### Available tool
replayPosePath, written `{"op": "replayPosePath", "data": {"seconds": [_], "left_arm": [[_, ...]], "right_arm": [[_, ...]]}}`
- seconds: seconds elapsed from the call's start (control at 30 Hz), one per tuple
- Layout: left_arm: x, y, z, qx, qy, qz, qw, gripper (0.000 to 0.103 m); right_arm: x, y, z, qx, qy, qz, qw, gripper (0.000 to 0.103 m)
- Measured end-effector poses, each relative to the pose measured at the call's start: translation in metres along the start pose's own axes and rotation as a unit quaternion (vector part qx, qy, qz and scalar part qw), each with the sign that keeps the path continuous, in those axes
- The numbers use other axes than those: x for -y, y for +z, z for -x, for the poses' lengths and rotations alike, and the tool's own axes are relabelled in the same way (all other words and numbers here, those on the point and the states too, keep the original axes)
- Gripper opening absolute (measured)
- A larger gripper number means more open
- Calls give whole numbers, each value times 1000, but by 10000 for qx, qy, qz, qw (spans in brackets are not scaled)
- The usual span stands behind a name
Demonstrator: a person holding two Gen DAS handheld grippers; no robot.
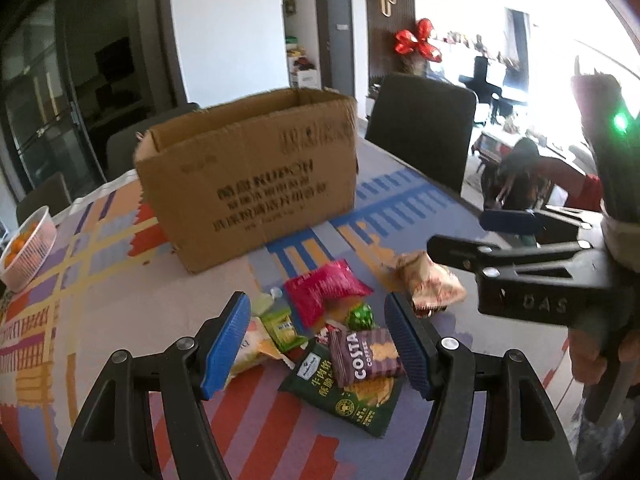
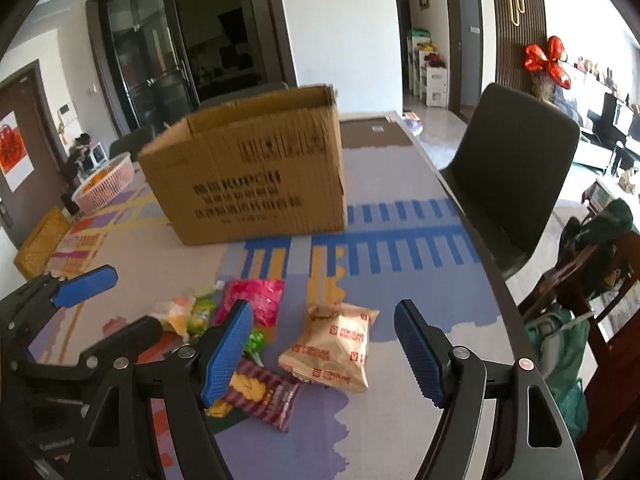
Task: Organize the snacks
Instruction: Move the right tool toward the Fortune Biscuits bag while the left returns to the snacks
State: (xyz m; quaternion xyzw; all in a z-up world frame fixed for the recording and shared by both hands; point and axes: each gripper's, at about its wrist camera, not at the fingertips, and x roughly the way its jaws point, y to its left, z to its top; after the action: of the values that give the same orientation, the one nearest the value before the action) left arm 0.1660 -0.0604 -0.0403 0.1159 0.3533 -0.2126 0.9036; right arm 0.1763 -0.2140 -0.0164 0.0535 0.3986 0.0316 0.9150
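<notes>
An open cardboard box [image 1: 248,176] [image 2: 248,176] stands on the patterned tablecloth behind a heap of snack packets. My left gripper [image 1: 318,346] is open and empty above the heap, over the purple Costa packet [image 1: 366,358] and the dark green packet [image 1: 344,392]. A pink packet [image 1: 326,290] and a small green sweet [image 1: 362,316] lie just beyond. My right gripper [image 2: 324,354] is open and empty, with the beige Fortune Biscuit packet [image 2: 332,346] between its fingers below. The Costa packet [image 2: 266,394] and pink packet [image 2: 256,300] lie to its left.
A pink basket of oranges [image 1: 28,248] [image 2: 104,186] sits at the table's far left. A dark chair [image 1: 424,136] [image 2: 516,168] stands at the right edge. The right gripper [image 1: 472,236] shows in the left view; the left gripper [image 2: 116,300] shows in the right view.
</notes>
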Motion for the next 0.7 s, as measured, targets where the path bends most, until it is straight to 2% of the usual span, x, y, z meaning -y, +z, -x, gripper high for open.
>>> {"op": "replayPosePath", "data": {"seconds": [0.33,0.7], "left_arm": [[5,-7,-36,-323,-532,-85,9980,56],[8,-6,-70,-743,-731,1,9946,45]], "right_arm": [[8,-8,-40,-463,-68,-197,9987,74],[17,-11,-59,-730,29,-383,9966,74]]}}
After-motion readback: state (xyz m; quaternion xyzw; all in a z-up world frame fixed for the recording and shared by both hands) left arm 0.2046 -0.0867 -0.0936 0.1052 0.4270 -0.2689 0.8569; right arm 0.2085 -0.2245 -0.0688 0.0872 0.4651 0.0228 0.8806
